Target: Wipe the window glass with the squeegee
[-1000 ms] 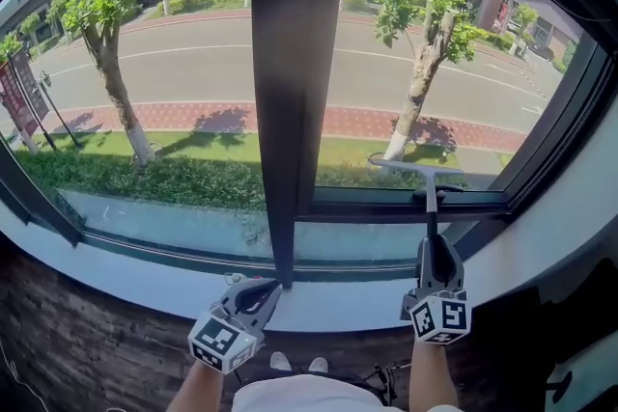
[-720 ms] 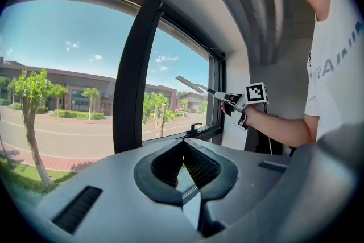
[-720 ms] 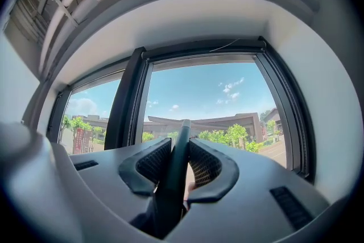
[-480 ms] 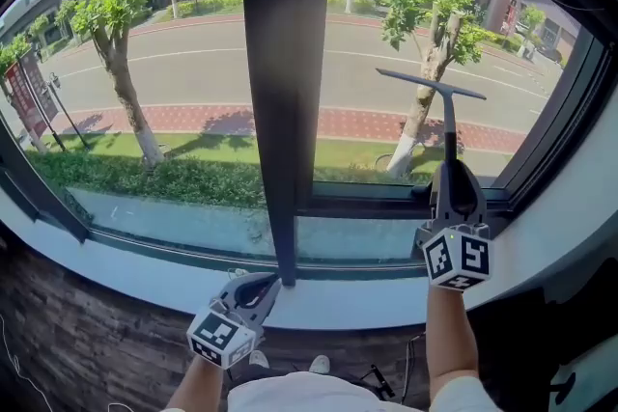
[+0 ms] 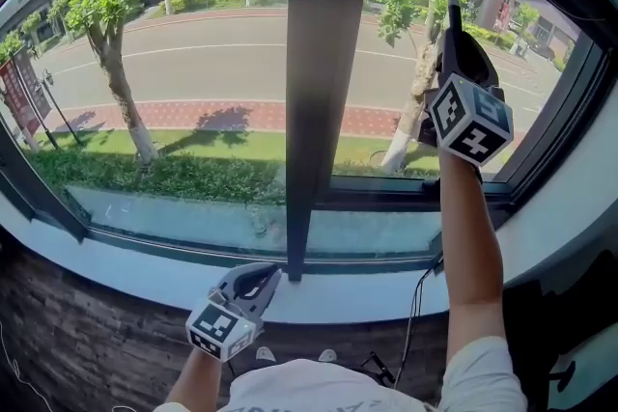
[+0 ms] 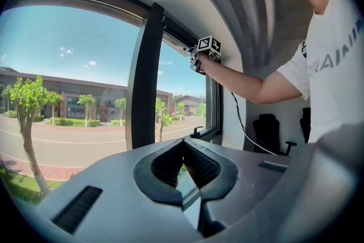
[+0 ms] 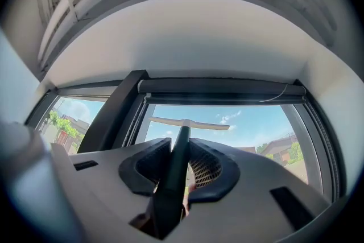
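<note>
With jaws clenched on its handle, the right gripper (image 7: 179, 167) holds the black-handled, T-shaped squeegee (image 7: 180, 145) pointing upward, pale blade crosswise near the top of the clear right-hand window glass (image 7: 250, 128), so the stroke should run downward; the left gripper (image 6: 183, 163), jaws closed on nothing, hangs well below

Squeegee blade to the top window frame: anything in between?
Only bare glass: in the right gripper view the squeegee blade sits just below the top frame, sky showing through the strip between.

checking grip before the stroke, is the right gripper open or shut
Shut: in the right gripper view, the right gripper's jaws clamp the squeegee by its handle, which runs up between them to the blade.
</note>
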Demonstrator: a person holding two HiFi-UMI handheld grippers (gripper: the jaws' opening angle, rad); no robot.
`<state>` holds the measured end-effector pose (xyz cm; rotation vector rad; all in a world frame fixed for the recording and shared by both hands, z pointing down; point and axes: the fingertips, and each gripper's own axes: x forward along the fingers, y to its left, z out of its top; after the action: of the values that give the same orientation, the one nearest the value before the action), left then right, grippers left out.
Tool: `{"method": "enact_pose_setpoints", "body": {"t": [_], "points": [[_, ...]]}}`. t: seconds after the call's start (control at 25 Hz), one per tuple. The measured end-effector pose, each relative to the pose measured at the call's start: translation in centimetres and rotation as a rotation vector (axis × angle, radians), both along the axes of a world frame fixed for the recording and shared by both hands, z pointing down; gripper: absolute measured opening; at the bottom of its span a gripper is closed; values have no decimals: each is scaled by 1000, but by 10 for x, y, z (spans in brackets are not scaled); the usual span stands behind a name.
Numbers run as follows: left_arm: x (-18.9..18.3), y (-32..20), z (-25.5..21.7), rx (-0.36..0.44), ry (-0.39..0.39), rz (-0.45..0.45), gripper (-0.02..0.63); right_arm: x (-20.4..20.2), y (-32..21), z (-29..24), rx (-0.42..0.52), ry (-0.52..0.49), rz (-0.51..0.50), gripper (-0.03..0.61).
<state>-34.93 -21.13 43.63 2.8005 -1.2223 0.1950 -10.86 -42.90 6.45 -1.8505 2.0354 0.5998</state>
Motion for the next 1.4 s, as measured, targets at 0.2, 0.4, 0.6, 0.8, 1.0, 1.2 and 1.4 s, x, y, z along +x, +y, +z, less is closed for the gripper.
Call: {"method": "enact_pose_setpoints", "body": {"t": [0.2, 0.4, 0.6, 0.8, 1.0, 1.2, 1.4], "points": [[-11, 4, 1, 5, 9, 24, 17, -17, -1, -28, 35, -12, 27, 100], [-14, 1, -4, 14, 18, 35, 17, -16, -9, -38, 39, -5, 28, 100], [-2, 1, 1, 9, 13, 74, 17, -13, -23, -9, 22, 56, 45, 100], [7, 7, -3, 27, -5, 120, 17, -13, -18, 28, -17, 79, 50, 100], [6, 2, -8, 38, -13, 119, 17, -12, -16, 54, -46, 75, 48, 100], [3, 0, -14, 40, -19, 110, 17, -13, -13, 80, -83, 75, 42, 100], [2, -1, -14, 36, -16, 104, 17, -12, -10, 116, -133, 87, 38, 100]]}}
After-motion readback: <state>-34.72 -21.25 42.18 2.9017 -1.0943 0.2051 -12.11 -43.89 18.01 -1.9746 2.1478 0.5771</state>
